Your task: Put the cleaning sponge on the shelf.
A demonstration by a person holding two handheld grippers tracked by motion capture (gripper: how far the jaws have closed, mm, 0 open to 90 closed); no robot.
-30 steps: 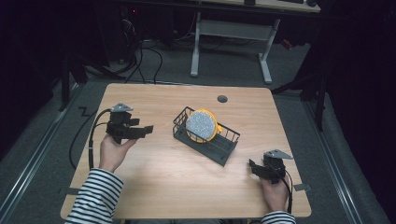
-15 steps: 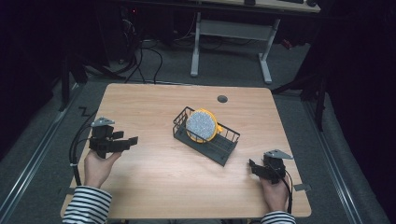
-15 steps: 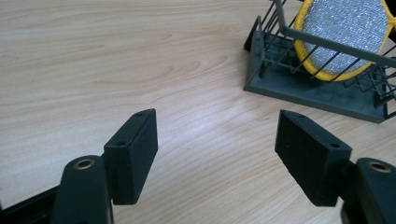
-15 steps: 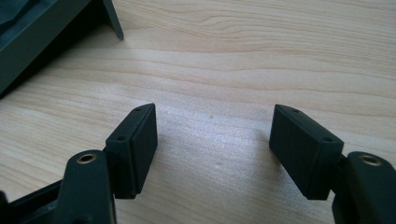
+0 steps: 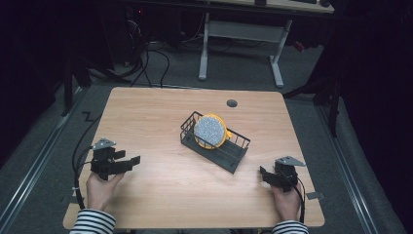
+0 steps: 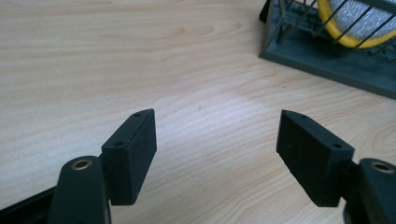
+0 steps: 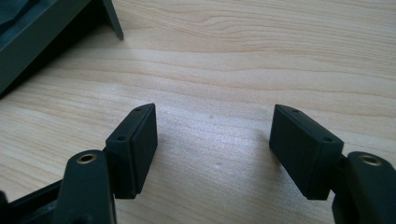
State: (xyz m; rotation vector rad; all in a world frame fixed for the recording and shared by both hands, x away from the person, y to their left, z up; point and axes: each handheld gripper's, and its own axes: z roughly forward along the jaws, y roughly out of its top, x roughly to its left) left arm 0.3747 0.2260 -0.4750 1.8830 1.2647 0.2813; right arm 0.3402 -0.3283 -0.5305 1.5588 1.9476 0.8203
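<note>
A dark wire basket (image 5: 229, 155) stands near the middle of the wooden table (image 5: 160, 117). A yellow-rimmed disc with a speckled grey face (image 5: 210, 130) leans upright inside its left end. My left gripper (image 5: 129, 161) is low over the table's front left, open and empty, jaws pointing right toward the basket (image 6: 327, 60). In the left gripper view the disc (image 6: 355, 23) shows behind the wires. My right gripper (image 5: 263, 174) rests at the front right, open with nothing between its jaws, pointing left. A corner of the basket (image 7: 51, 28) shows at the upper left of the right gripper view.
A round cable hole (image 5: 232, 103) sits near the table's far edge. A black cable (image 5: 80, 151) trails off the left edge from my left gripper. Beyond the table stand a desk frame (image 5: 243, 44) and floor cables.
My left gripper has come down and back toward the front left corner, away from the basket. The right gripper has stayed where it was.
</note>
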